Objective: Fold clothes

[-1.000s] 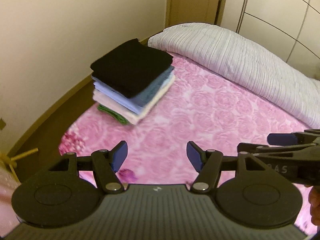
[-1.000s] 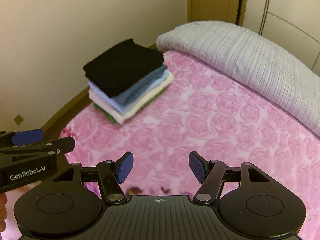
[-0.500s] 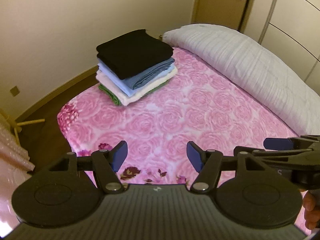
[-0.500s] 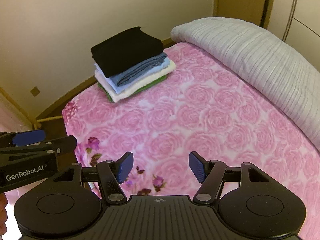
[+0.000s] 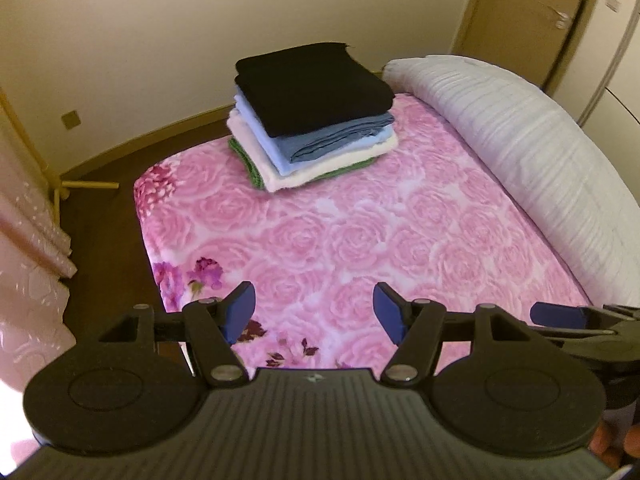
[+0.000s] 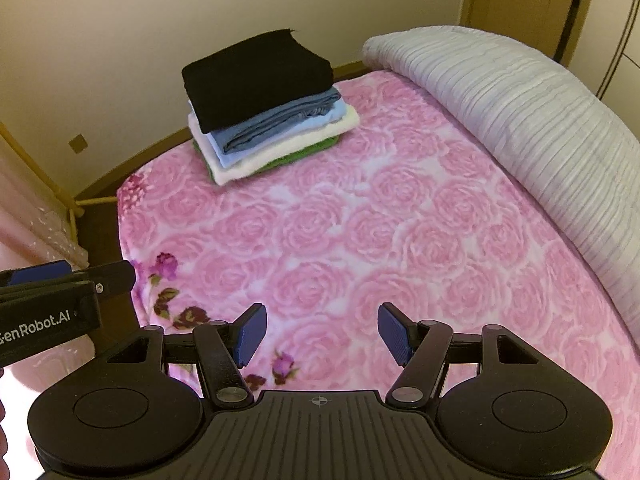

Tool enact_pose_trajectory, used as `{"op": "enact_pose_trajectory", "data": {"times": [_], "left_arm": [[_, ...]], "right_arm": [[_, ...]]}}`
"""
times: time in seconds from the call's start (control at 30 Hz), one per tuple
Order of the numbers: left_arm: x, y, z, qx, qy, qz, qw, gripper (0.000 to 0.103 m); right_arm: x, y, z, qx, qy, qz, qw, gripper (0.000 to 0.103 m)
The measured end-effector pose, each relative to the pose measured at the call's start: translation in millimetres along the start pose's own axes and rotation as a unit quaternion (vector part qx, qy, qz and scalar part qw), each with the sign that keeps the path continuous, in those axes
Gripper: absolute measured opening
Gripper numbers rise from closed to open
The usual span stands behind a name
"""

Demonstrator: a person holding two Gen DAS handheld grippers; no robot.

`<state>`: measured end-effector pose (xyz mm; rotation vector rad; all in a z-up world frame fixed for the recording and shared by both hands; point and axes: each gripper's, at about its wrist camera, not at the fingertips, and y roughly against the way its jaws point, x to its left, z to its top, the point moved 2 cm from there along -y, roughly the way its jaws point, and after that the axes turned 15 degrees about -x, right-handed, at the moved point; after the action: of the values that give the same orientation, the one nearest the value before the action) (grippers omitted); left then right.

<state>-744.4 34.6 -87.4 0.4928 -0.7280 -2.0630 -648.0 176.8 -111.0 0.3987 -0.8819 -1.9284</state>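
A neat stack of folded clothes (image 5: 312, 128) (image 6: 264, 104) sits at the far left corner of the bed: a black piece on top, then blue, light blue, cream and green at the bottom. My left gripper (image 5: 314, 316) hangs open above the near edge of the pink rose blanket (image 5: 360, 240), with nothing between its fingers. My right gripper (image 6: 322, 338) is open too, empty, above the near part of the blanket (image 6: 360, 240). Each gripper shows at the edge of the other's view. No loose garment is in sight.
A rolled white ribbed duvet (image 5: 520, 152) (image 6: 520, 120) lies along the bed's right side. Dark wooden floor (image 5: 100, 220) and a yellow rack leg (image 5: 80, 186) are left of the bed. A pink curtain (image 5: 28, 260) hangs at the near left. A door (image 5: 532, 20) stands behind.
Both grippers have pulled back and risen away from the stack, which now looks farther off. More of the blanket's near edge and the floor has come into view. Both stayed open.
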Motion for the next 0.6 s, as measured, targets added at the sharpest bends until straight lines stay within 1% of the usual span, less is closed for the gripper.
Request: {"op": "enact_pose_trajectory", "data": {"times": [0.17,0.6], "left_arm": [[-10,-18,7,0.006,0.009,0.016,0.9998,0.062],[-33,-65,21,0.025,0.021,0.027,0.9991,0.062]], "right_arm": [[-12,-22,13,0.008,0.01,0.008,1.0,0.065],[-40,-74,46,0.024,0.02,0.017,0.999,0.065]]}}
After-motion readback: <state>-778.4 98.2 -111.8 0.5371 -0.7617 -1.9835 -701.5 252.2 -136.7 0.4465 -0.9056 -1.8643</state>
